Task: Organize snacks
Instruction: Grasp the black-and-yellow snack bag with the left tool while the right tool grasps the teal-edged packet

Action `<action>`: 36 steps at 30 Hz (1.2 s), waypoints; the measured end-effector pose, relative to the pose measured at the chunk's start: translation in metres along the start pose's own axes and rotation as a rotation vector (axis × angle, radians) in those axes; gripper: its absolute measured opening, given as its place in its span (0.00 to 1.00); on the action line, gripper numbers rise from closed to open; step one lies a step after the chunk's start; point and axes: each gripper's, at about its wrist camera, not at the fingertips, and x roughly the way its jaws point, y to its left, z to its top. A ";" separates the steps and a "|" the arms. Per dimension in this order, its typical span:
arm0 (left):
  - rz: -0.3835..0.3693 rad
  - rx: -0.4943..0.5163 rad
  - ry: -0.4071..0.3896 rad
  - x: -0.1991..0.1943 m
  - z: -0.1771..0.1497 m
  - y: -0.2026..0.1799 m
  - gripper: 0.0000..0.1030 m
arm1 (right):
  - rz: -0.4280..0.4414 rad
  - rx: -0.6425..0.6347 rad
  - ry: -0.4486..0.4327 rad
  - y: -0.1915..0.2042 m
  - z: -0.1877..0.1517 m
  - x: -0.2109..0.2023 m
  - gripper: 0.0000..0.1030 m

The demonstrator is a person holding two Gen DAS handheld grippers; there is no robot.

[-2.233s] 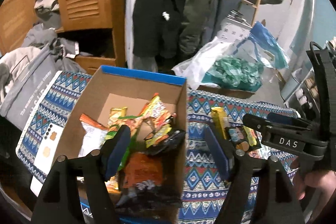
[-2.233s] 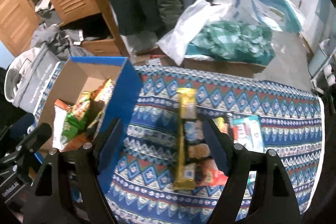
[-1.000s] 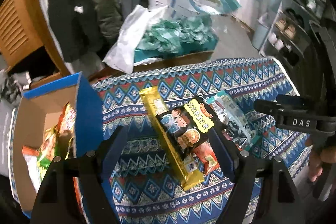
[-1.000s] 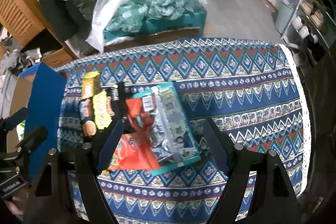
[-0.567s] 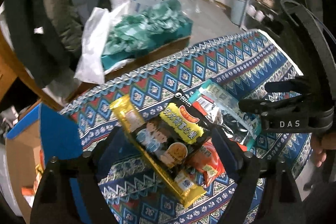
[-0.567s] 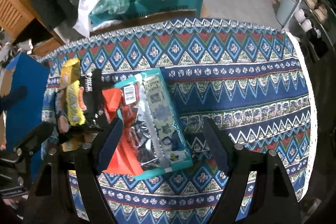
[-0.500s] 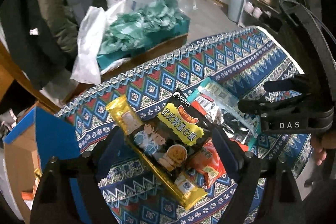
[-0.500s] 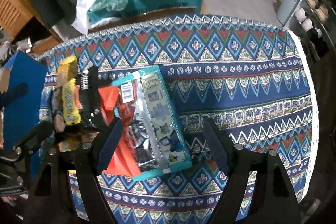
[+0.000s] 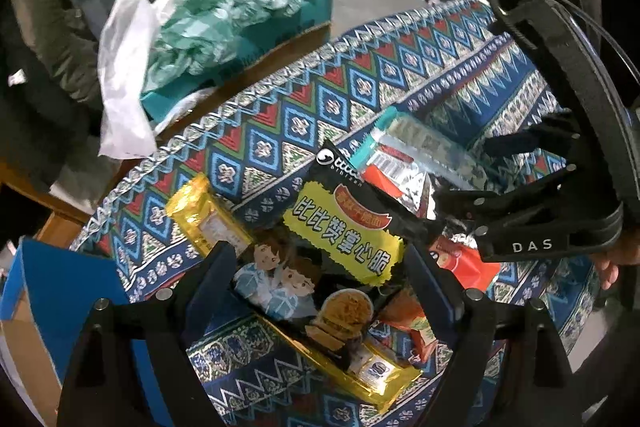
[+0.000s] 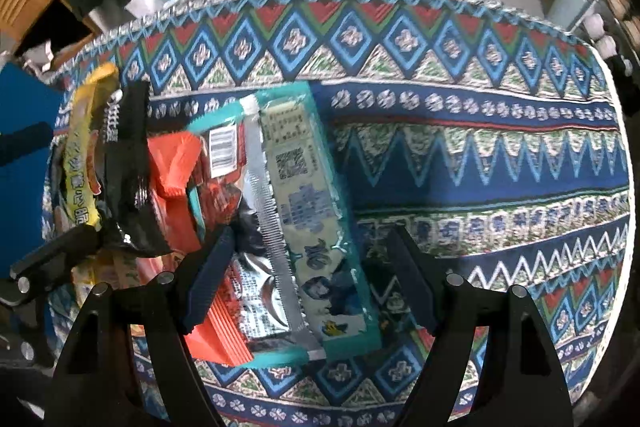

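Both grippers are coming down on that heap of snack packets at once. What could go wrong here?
The packets overlap: the black packet lies across the long gold bar, so the open left gripper might pinch both or drag the bar along.

The teal packet rests on a red packet; the open right gripper could lift one and slide the other.

The two grippers are close together over the same heap and could bump.

The right tool [image 10: 308,275] (jaws apart) straddles a teal-edged snack packet [image 10: 308,211] on the patterned tablecloth [image 10: 480,155].
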 end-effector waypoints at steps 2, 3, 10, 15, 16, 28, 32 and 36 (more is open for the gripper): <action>0.004 0.012 -0.005 0.003 -0.001 0.000 0.90 | 0.003 -0.013 0.006 0.003 -0.001 0.004 0.77; 0.003 0.011 -0.011 0.004 -0.001 0.001 0.91 | 0.003 -0.022 0.009 0.005 -0.001 0.006 0.77; -0.083 -0.053 -0.022 0.007 -0.003 0.011 0.91 | -0.032 -0.071 0.004 0.013 -0.002 0.011 0.80; -0.136 -0.064 -0.022 0.005 -0.006 0.016 0.91 | -0.058 -0.084 -0.004 0.016 -0.002 0.014 0.79; -0.134 -0.060 -0.018 0.005 -0.006 0.015 0.91 | -0.064 -0.086 -0.002 0.015 -0.003 0.014 0.79; -0.136 0.014 0.000 0.003 -0.004 0.000 0.91 | -0.162 0.150 0.002 -0.048 -0.010 0.007 0.79; -0.132 0.042 0.004 0.002 -0.002 -0.007 0.91 | -0.099 0.219 -0.021 -0.064 -0.015 0.000 0.79; -0.104 0.065 0.015 0.007 -0.003 -0.016 0.91 | -0.090 0.194 -0.027 -0.070 -0.017 -0.005 0.80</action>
